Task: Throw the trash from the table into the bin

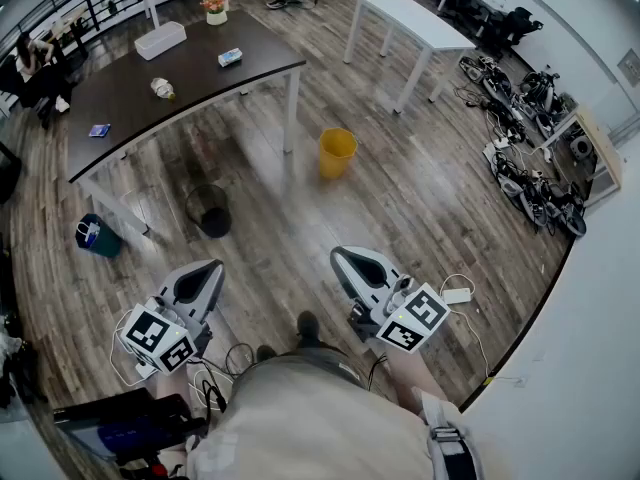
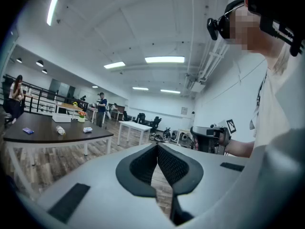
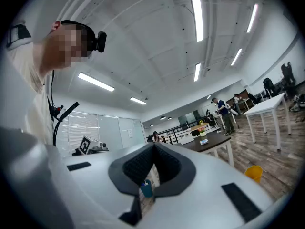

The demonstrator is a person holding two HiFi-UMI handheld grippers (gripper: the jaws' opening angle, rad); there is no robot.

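Note:
The dark table (image 1: 120,98) stands at the upper left of the head view. On it lie a crumpled plastic bottle (image 1: 162,89), a small light-blue pack (image 1: 230,57) and a flat blue item (image 1: 99,130). Three bins stand on the floor: a yellow one (image 1: 337,152), a black mesh one (image 1: 209,210) and a teal one (image 1: 98,236). My left gripper (image 1: 208,271) and right gripper (image 1: 342,259) hang close to my body, well short of the table. Both are shut with nothing in them. The left gripper view shows the table (image 2: 57,133) and bottle (image 2: 60,130) far off.
A white box (image 1: 160,40) and a flower pot (image 1: 214,8) also sit on the dark table. A white table (image 1: 410,23) stands behind the yellow bin. Cables and gear lie along the right wall (image 1: 530,168). People are at the far end of the room.

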